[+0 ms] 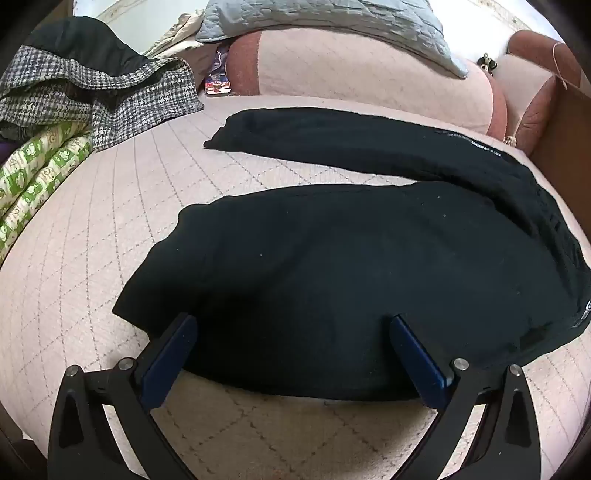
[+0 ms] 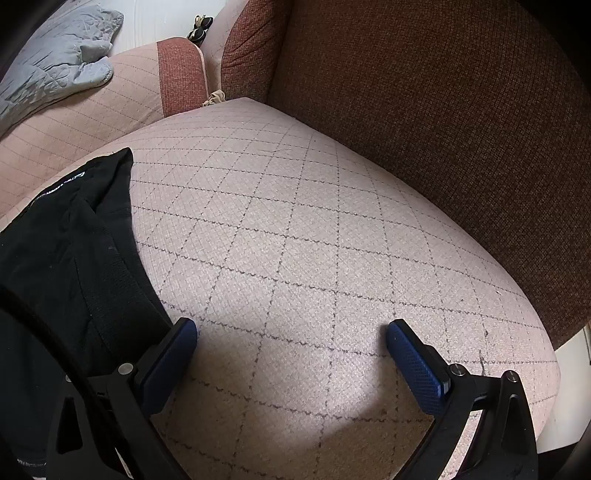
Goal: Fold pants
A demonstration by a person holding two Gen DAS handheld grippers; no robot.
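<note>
Two fabrics set the texture of the seat: a pale pink woven sofa cushion (image 1: pixel 92 258) crossed by a thin dark diamond grid, and a coarse reddish-brown weave on the sofa armrest (image 2: pixel 424 129) rising beside it. A wrinkled grey quilted blanket (image 1: pixel 332 22) is draped over the rounded pink backrest (image 1: pixel 351 74). At the far left of the cushion a houndstooth garment (image 1: pixel 110 96) with a black lining is heaped over a green-and-white printed cloth (image 1: pixel 40 166).

Black pants (image 1: pixel 332 277) lie flat on the cushion, matte and soft, flecked with bits of lint. One leg lies broad and smooth near the front edge of the seat; the other (image 1: pixel 332 136) stretches away towards the backrest, the two meeting at the right, where the ribbed waistband (image 2: pixel 118 277) carries small white lettering. In the right wrist view the waist end sits at the left, and bare cushion spreads beyond it to the armrest.

Over the near edge of the broad leg the left gripper (image 1: pixel 293 325) hangs low, its blue textured pads (image 1: pixel 417 354) spread wide with the fabric between them and nothing pinched. Just beside the waistband the right gripper (image 2: pixel 291 332) sits over bare cushion, jaws likewise wide apart and holding nothing, its left finger close against the edge of the dark cloth.
</note>
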